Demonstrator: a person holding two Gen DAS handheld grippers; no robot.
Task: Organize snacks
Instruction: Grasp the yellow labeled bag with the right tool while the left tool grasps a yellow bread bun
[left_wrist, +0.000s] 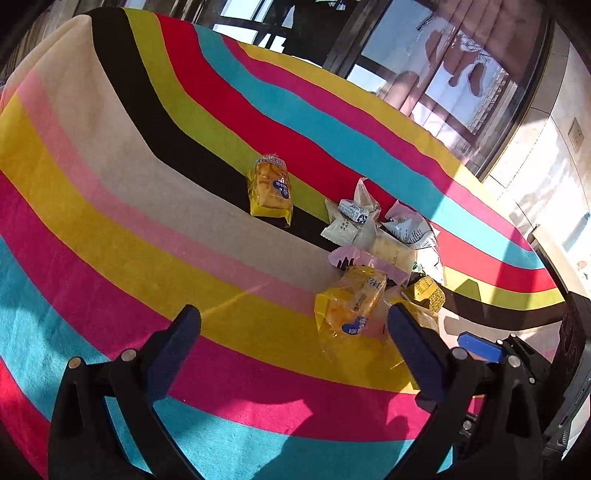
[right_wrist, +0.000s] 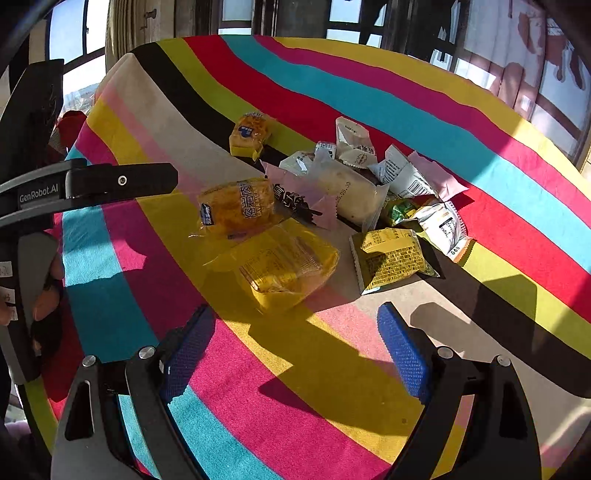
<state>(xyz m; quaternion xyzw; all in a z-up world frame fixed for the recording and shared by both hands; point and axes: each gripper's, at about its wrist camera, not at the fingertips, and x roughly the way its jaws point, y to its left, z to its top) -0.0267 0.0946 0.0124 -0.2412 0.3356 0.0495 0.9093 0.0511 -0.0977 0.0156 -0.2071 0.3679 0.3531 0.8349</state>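
Note:
Snack packets lie in a pile (left_wrist: 373, 236) on a striped cloth. One yellow bread pack (left_wrist: 270, 190) sits apart to the left on the black stripe. Another yellow bread pack (left_wrist: 351, 306) lies closest to my left gripper (left_wrist: 293, 314), which hovers open and empty above the cloth. In the right wrist view my right gripper (right_wrist: 295, 319) is open and empty just short of a yellow bread pack (right_wrist: 284, 266). Beyond it lie a second bread pack (right_wrist: 236, 208), a yellow printed packet (right_wrist: 391, 258), white packets (right_wrist: 402, 175) and the separate bread pack (right_wrist: 249, 133).
The striped cloth (left_wrist: 110, 221) covers the whole table and hangs over its far edge. Windows and a wall stand behind. The left gripper's body (right_wrist: 92, 184) and a hand (right_wrist: 48, 291) show at the left of the right wrist view. The right gripper's body (left_wrist: 517, 362) appears at the lower right of the left wrist view.

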